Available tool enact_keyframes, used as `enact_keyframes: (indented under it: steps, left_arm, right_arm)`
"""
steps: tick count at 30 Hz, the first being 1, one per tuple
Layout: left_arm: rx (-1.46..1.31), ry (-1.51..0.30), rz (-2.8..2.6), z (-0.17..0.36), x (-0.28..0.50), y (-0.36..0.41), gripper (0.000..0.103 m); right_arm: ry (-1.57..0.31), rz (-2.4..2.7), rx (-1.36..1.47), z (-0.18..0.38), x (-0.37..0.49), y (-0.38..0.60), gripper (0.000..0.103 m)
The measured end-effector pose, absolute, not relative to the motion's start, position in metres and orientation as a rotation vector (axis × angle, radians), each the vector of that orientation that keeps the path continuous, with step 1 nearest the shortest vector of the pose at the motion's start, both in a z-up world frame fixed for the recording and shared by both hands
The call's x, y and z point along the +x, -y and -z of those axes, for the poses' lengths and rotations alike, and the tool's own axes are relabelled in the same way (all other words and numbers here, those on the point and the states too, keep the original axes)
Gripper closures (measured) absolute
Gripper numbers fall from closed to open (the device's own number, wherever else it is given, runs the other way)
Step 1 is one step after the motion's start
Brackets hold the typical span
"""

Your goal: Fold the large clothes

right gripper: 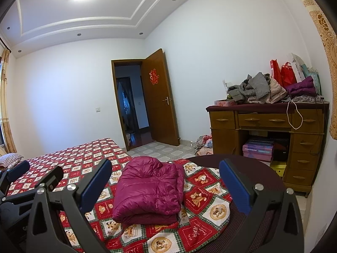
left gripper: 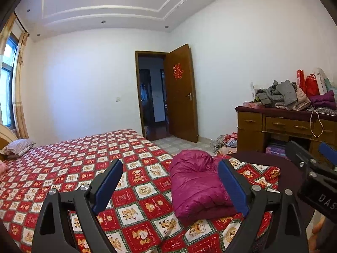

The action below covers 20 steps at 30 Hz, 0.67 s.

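Both my wrist views look low across the bed (left gripper: 63, 164) toward the door (right gripper: 160, 97), sharing the jacket (right gripper: 147, 189) close ahead.

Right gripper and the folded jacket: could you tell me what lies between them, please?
Nothing but bare bedspread. In the right wrist view the open right gripper hangs short of the jacket, touching nothing.
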<state>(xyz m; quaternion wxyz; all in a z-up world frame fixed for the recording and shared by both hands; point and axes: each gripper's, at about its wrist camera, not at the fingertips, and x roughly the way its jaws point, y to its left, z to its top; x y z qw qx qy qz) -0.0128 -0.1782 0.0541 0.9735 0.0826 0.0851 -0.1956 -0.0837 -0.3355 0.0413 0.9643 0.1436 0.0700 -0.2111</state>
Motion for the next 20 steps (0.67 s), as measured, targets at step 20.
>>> enact_keyframes:
  steps: [20]
  left_arm:
    - [0.149, -0.240, 0.403, -0.053, 0.000, 0.181, 0.011]
  right_arm:
    - [-0.156, 0.428, 0.301, -0.042, -0.085, 0.335, 0.000]
